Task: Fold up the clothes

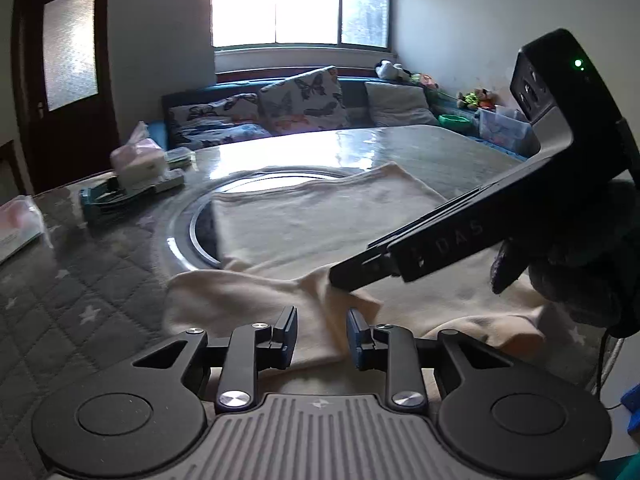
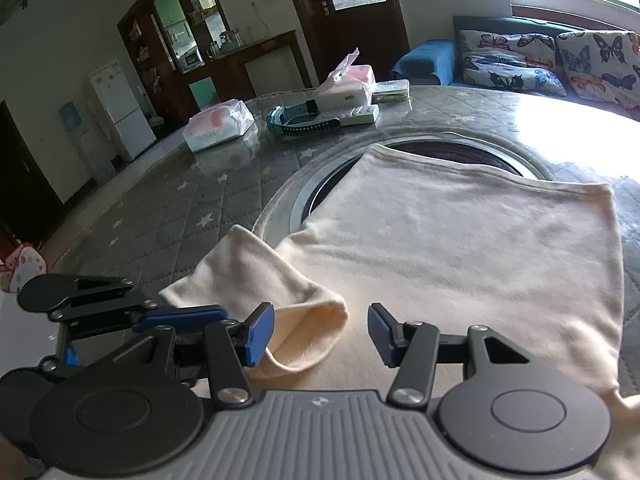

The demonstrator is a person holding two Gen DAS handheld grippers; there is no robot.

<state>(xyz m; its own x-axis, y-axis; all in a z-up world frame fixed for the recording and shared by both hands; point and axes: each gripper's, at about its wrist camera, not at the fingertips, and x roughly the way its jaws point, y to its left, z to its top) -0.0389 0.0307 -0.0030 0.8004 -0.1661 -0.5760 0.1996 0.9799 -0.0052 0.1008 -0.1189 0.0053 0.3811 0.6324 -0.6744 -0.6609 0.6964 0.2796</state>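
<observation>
On the table (image 1: pixel 96 276), in the left wrist view, a cream shirt (image 1: pixel 320 220) is lying flat over the grey star-patterned quilted cover and partly over a round metal-rimmed inset (image 1: pixel 196 236). The left hand-held gripper (image 1: pixel 322 334) is hovering with its fingers spread over the near sleeve (image 1: pixel 224 300), gripping nothing. The right hand-held gripper (image 1: pixel 340 276) is reaching in from the right side, its tip sitting on a fold of the sleeve; from this side angle I cannot tell how its fingers are standing. A tissue pack (image 1: pixel 138 156) is resting at the far left of the table, and butterfly-print cushions (image 1: pixel 304 100) are lining a sofa under the window.

Across the right wrist view, the right hand-held gripper (image 2: pixel 322 330) is showing its blue-padded fingers spread apart, holding nothing. The sleeve (image 2: pixel 264 288) is lying folded over toward the shirt body (image 2: pixel 460 248), its cuff just in front of the left finger. The left hand-held gripper (image 2: pixel 180 314) is sitting at the lower left beside the sleeve. A remote control (image 2: pixel 352 114) and a teal watch (image 2: pixel 292 124) are lying well apart from the shirt.
</observation>
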